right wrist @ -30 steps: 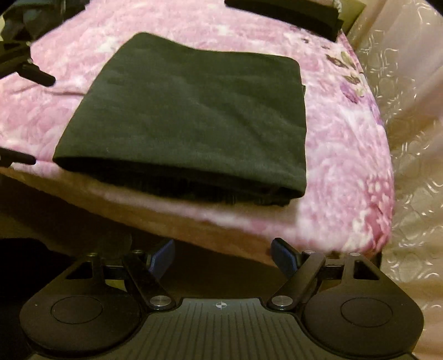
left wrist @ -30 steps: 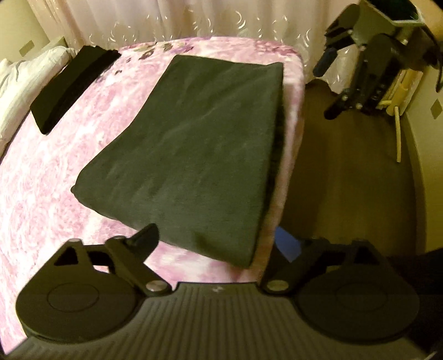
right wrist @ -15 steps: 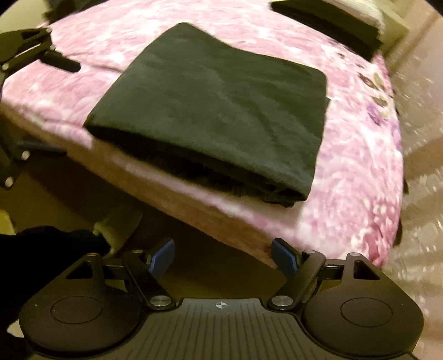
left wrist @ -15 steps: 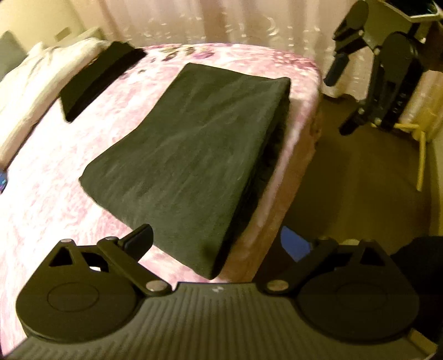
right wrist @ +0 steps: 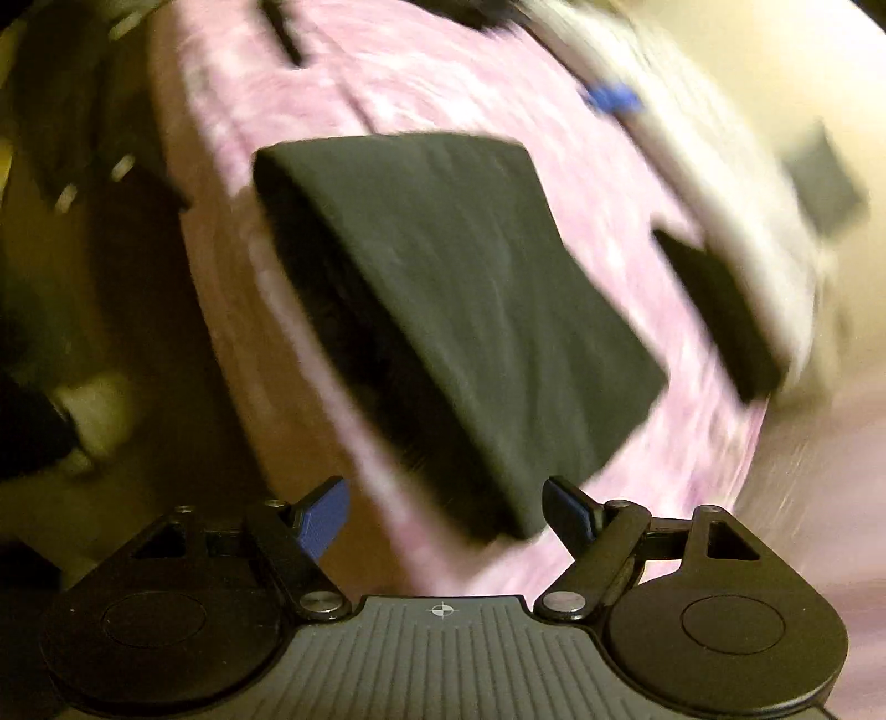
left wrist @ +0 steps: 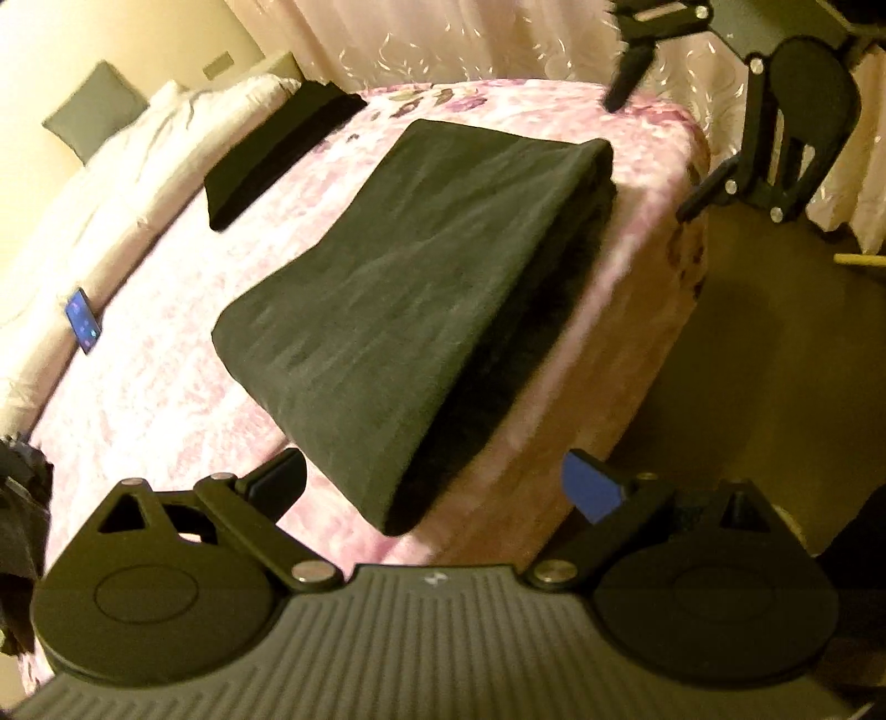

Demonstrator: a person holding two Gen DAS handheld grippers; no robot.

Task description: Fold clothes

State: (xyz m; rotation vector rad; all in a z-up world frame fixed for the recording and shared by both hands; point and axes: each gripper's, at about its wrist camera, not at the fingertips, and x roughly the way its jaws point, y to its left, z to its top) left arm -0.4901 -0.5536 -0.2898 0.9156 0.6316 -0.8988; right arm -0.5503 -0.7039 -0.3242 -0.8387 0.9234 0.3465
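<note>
A folded black garment [left wrist: 410, 299] lies flat near the corner of a bed with a pink flowered cover [left wrist: 166, 399]. My left gripper [left wrist: 437, 487] is open just short of the garment's near corner, nothing between its fingers. The right gripper [left wrist: 714, 133] shows at the top right of the left wrist view, beyond the bed's far corner, jaws apart. In the blurred right wrist view the same garment [right wrist: 476, 310] fills the middle, and my right gripper [right wrist: 446, 509] is open with the garment's near corner just ahead of its fingertips.
A second folded black garment [left wrist: 277, 149] rests farther up the bed beside a white duvet [left wrist: 111, 183]. A phone with a lit blue screen [left wrist: 83, 321] lies at the duvet's edge. Brown floor [left wrist: 775, 354] borders the bed, with a lace curtain [left wrist: 443, 39] behind.
Both views swung round the bed corner. The left gripper drew closer to the garment's near corner. The right wrist rolled strongly, so the garment now lies diagonally and blurred. Both stayed open.
</note>
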